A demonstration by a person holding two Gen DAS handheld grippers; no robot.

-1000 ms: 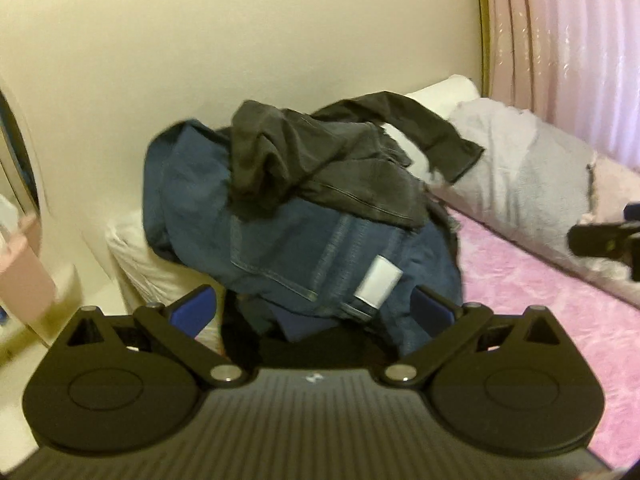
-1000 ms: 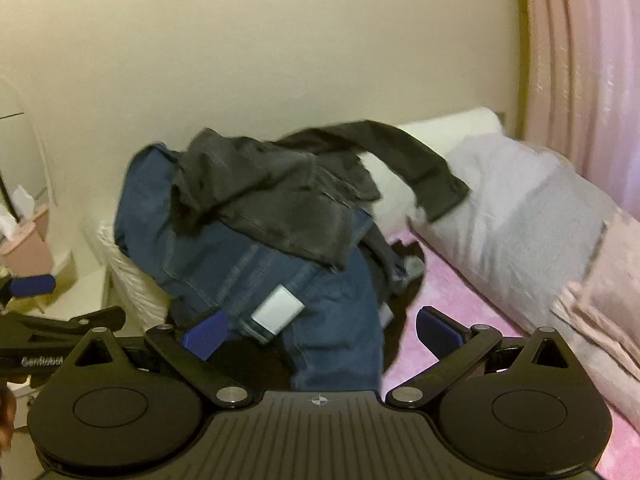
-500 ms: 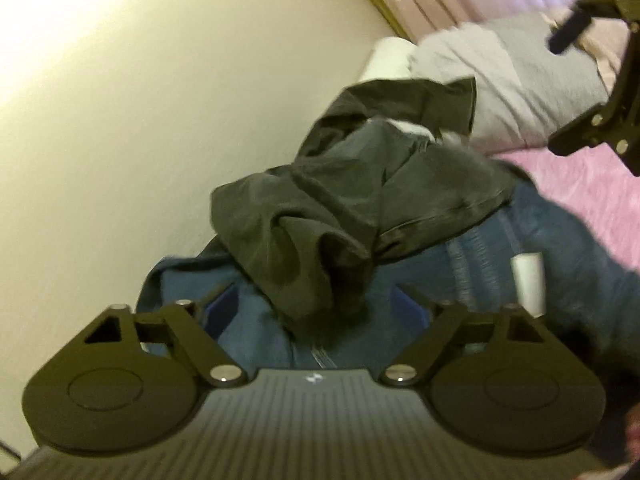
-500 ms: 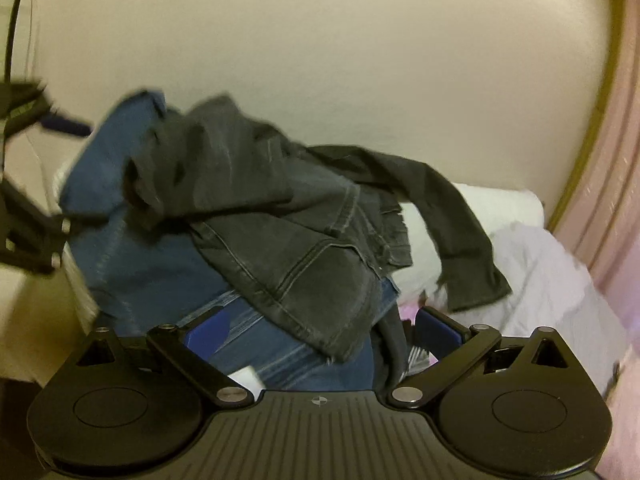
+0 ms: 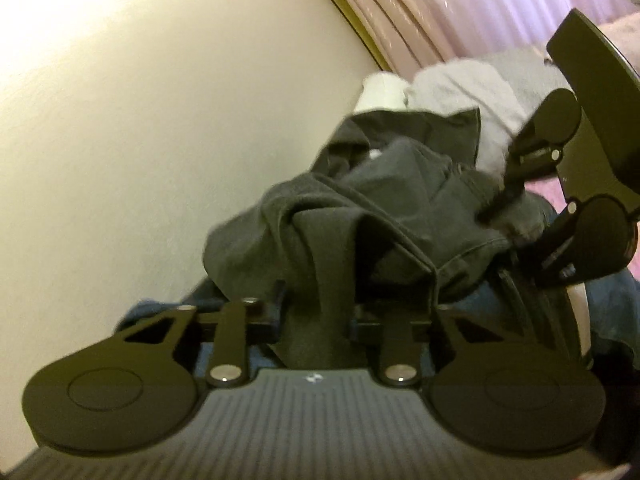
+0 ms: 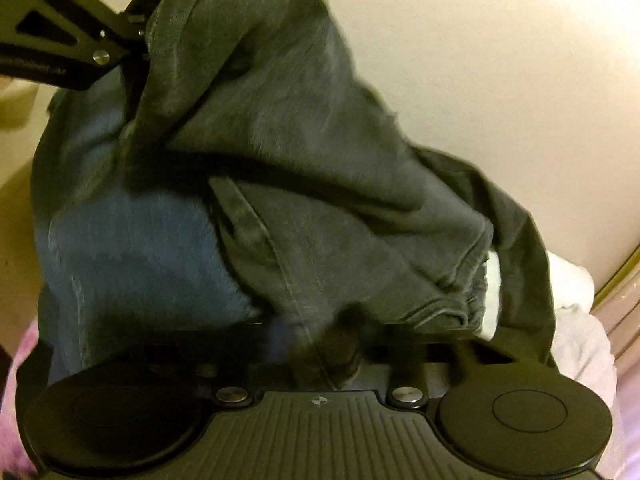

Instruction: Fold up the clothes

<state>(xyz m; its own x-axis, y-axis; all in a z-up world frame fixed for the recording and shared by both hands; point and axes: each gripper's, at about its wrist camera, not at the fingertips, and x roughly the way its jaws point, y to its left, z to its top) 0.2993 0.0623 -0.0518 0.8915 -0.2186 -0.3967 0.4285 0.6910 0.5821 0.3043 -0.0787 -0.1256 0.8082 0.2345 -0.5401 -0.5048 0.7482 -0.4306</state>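
Note:
Dark grey jeans (image 5: 400,200) lie crumpled on top of blue jeans (image 6: 140,248) in a pile against the wall. My left gripper (image 5: 316,320) is shut on a hanging fold of the grey jeans at the pile's left end. My right gripper (image 6: 320,340) is shut on the hem edge of the same grey jeans. In the left wrist view the right gripper (image 5: 504,216) pinches the grey fabric at the right. The left gripper's body (image 6: 72,40) shows at the top left of the right wrist view. The blue jeans (image 5: 608,300) stay underneath.
A cream wall (image 5: 140,140) stands right behind the pile. Pink curtains (image 5: 460,8) hang at the right. A grey blanket (image 5: 472,84) and a white pillow (image 5: 380,92) lie beyond the pile on the pink bedspread (image 6: 24,352).
Both grippers were open and short of the pile. They have moved in to its two ends and shut on the grey jeans, and the grey fabric is lifted slightly.

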